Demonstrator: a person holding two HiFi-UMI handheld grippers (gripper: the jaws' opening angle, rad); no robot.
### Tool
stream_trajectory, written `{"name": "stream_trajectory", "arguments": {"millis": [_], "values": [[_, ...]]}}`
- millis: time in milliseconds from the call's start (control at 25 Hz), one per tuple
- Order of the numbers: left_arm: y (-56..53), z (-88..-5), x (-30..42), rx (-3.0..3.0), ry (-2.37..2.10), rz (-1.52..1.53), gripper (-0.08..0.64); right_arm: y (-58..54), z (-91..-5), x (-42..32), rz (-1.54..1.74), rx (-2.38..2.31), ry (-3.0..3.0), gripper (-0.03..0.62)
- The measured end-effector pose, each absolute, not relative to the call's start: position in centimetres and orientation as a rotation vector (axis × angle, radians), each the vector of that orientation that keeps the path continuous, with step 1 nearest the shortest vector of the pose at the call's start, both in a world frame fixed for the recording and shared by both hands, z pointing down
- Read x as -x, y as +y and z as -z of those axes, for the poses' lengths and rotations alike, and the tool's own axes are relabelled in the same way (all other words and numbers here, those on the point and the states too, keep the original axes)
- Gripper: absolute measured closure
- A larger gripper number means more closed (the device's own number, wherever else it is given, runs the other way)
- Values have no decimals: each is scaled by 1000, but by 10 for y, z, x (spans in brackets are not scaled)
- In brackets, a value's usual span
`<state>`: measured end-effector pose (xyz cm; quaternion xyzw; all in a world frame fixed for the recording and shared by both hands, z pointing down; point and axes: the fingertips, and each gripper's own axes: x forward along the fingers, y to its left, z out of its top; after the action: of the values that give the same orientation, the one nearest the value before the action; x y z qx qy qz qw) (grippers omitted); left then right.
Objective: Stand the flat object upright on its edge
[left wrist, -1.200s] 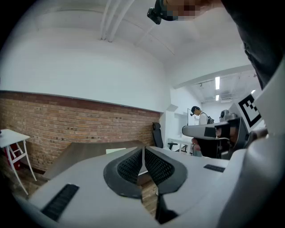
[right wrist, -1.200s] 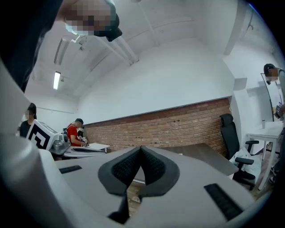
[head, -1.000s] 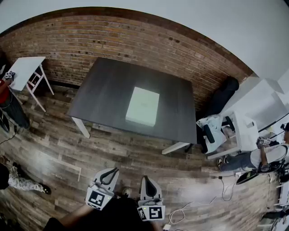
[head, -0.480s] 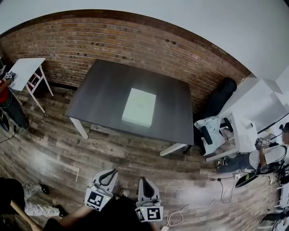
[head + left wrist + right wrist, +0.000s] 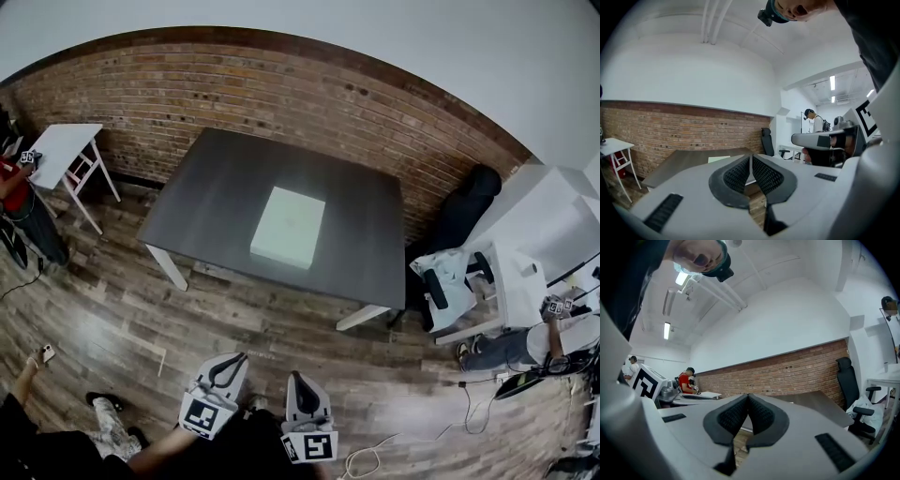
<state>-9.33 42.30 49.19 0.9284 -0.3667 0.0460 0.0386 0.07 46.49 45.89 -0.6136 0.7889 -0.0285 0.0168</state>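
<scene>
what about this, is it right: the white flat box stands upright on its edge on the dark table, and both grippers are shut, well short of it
Not quite. The head view shows the white flat box lying flat on the dark table, not upright on its edge. The rest holds: the left gripper and the right gripper are both shut, well short of it.

no readable text, labels or numbers
</scene>
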Motion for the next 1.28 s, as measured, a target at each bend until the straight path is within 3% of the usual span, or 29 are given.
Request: {"name": "stream_trajectory", "arguments": {"millis": [480, 1280], "values": [[373, -519, 65, -2807, -1092, -206, 515, 411, -482, -29, 165, 1934, 2457, 568], [144, -532, 82, -2893, -872, -283, 515, 183, -487, -7, 90, 2075, 2375, 568]]}}
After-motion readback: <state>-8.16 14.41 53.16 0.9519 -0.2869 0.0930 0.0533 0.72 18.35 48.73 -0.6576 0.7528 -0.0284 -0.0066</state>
